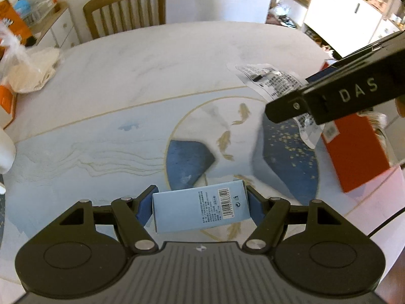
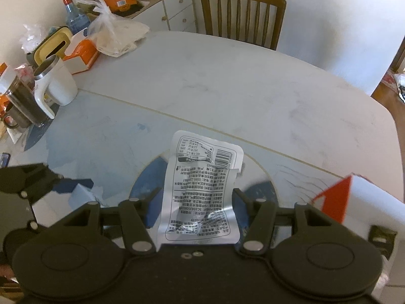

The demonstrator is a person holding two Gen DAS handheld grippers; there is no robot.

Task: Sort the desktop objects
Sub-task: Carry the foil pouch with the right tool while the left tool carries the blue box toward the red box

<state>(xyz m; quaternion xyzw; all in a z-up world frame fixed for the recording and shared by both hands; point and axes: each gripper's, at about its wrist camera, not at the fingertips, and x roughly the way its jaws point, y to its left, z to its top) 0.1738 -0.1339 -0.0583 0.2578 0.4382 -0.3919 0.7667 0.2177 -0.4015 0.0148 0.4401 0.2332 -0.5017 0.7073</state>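
Carrying Two Items at Once, Drop-off Pending

Holding noted on both tools. Left gripper [image 1: 201, 204] clenched on a light blue carton [image 1: 200, 209] with a barcode panel, pinched across its short sides between the blue pads [image 1: 143, 209] at lower centre of the left wrist view. Carton appears lifted clear of the patterned table [image 1: 152, 71], though contact underneath cannot be confirmed.

Right gripper [image 2: 196, 206] clenched on a silver printed sachet [image 2: 200, 190], gripped at its lower half at lower centre of the right wrist view; upper half with the barcode standing free above the fingers. Same sachet visible at right of the left wrist view, partly behind the right tool's black body.

Judged as the transport step: both items picked, neither placed. Orange-red box [image 1: 354, 152] at right edge of the left wrist view, open side not visible; likely a receptacle, unconfirmed. Cluttered upper left of the right wrist view holding a white mug [image 2: 57, 83], plastic bag [image 2: 114, 33] and orange carton [image 2: 82, 54].

Next move calling for a chosen destination per item, lowering before release, and keeping the two tools apart.
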